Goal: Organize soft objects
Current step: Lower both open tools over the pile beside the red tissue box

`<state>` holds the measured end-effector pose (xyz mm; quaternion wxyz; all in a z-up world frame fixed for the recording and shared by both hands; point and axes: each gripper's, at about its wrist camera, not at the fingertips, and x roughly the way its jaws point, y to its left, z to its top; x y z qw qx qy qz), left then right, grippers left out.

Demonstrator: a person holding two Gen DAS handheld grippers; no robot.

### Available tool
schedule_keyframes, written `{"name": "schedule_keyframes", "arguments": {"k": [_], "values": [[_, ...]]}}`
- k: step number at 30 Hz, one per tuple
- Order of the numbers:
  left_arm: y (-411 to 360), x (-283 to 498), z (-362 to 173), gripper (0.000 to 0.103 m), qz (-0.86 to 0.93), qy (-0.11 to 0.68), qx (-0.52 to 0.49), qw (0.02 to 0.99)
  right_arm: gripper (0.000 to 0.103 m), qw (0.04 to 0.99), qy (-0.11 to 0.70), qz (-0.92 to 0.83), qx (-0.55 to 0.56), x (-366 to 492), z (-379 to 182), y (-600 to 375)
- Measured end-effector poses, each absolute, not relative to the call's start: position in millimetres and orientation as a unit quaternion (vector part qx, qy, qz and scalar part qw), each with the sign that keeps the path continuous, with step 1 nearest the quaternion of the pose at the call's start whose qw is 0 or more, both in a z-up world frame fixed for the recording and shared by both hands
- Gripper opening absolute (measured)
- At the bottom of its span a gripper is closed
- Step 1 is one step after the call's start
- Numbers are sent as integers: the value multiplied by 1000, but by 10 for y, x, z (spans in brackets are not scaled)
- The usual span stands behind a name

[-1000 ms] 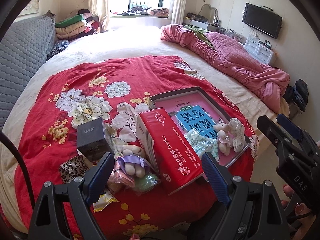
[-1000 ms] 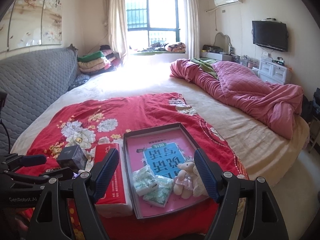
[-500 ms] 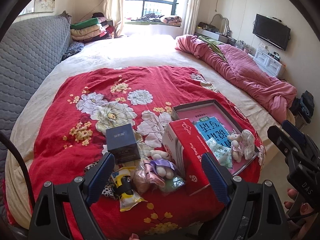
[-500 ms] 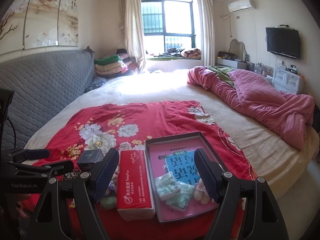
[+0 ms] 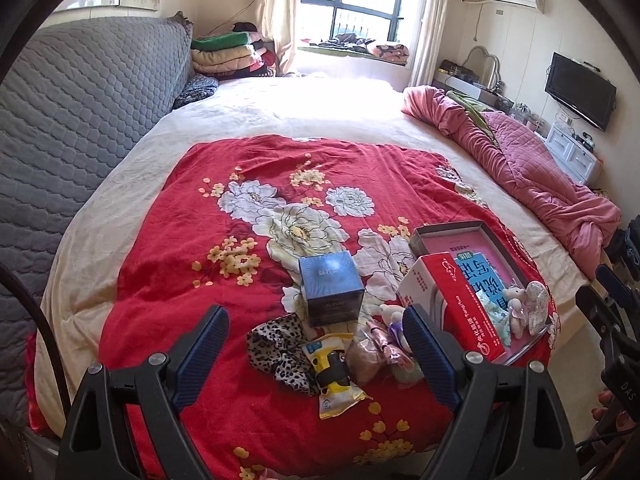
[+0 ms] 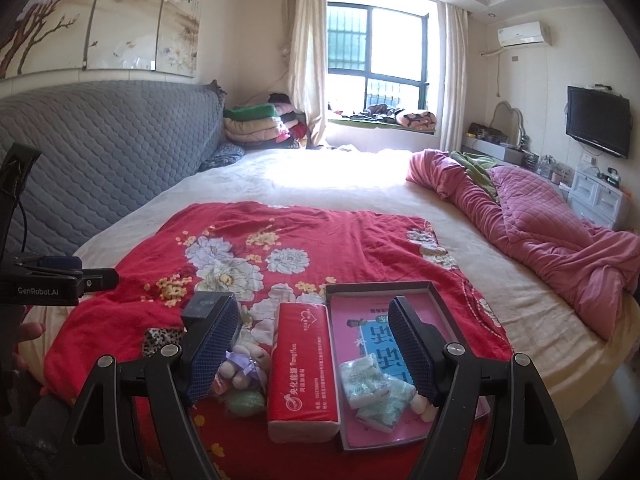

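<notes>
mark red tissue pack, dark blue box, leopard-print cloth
red tissue pack [image 6: 303, 364], right wrist view, top face
dark blue box [image 5: 330, 288], left wrist view, near the top front edge
leopard-print cloth [image 5: 278, 346], left wrist view, middle

We see a red cotton-like bedspread [image 5: 192, 280], matt and creased, printed with pale flowers. On it, at five o'clock, lies a tissue pack [image 6: 303, 364] in glossy red plastic wrap, beside a shallow cardboard tray [image 6: 440, 300] with a smooth pink lining. The dark box [image 5: 330, 286] looks like satin-finished card. The leopard-print cloth [image 5: 280, 350] seems soft and thin; the snack packet [image 5: 334, 372] is shiny foil. At nine o'clock, our grey headboard cover [image 5: 80, 104] is quilted fabric.
</notes>
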<state>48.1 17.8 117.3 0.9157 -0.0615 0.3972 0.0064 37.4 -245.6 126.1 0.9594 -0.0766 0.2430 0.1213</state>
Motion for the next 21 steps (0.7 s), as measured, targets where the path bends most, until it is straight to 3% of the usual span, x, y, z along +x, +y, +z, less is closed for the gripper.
{"name": "schedule_keyframes", "arguments": {"k": [21], "values": [[431, 499, 533, 88, 17, 452, -92, 887, 79, 934, 292, 168, -122, 441, 734, -2051]]}}
